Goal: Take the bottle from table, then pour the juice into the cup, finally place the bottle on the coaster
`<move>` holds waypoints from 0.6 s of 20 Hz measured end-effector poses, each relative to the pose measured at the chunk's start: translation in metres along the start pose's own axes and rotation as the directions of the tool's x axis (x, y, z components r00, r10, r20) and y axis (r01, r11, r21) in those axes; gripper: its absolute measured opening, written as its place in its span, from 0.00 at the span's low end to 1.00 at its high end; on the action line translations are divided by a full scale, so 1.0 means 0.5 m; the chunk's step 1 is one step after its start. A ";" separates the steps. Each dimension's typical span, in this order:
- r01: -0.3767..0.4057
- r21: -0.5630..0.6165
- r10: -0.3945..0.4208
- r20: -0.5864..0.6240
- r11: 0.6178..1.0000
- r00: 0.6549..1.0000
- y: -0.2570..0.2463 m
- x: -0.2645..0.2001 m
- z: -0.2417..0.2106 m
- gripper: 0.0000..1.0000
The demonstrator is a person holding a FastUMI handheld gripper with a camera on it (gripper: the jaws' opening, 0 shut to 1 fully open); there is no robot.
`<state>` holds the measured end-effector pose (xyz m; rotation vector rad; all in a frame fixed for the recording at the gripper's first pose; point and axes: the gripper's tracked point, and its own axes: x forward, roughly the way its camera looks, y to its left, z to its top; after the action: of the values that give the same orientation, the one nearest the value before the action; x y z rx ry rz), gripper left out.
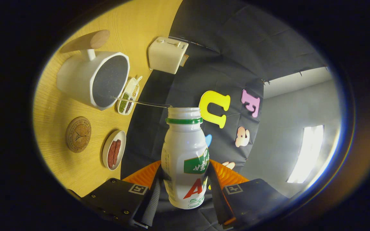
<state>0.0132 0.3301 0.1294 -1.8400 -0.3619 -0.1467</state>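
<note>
We see the gripper (pixel 185 186) with its two fingers clamped on the lower body of the bottle (pixel 185 157), one finger pressing each side. The bottle is white with a green neck ring and an open mouth, uncapped, and it is lifted clear of the table (pixel 59 106); the whole scene appears rolled sideways, so the bottle is tipped. A thin stream (pixel 140 102) runs from the bottle's mouth into the dark opening of the white cup (pixel 92 78), which has a wooden handle. Just beside the cup, toward the table's far edge, lies a small divided dish (pixel 128 96) of beans. The round coaster (pixel 78 134) sits on open wood near the cup, with an oval dish (pixel 114 149) of red pieces next to it. A white toaster (pixel 167 54) stands at the table's far edge.
</note>
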 end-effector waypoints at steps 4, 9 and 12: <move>0.006 -0.025 -0.006 0.009 1.000 1.000 -0.004 0.002 0.006 0.71; 0.010 -0.065 -0.008 0.025 0.998 1.000 -0.004 0.005 0.016 0.71; 0.023 -0.101 -0.019 0.034 0.995 0.999 -0.007 0.006 0.021 0.71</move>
<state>0.0141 0.3414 0.1302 -1.9416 -0.4031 -0.1520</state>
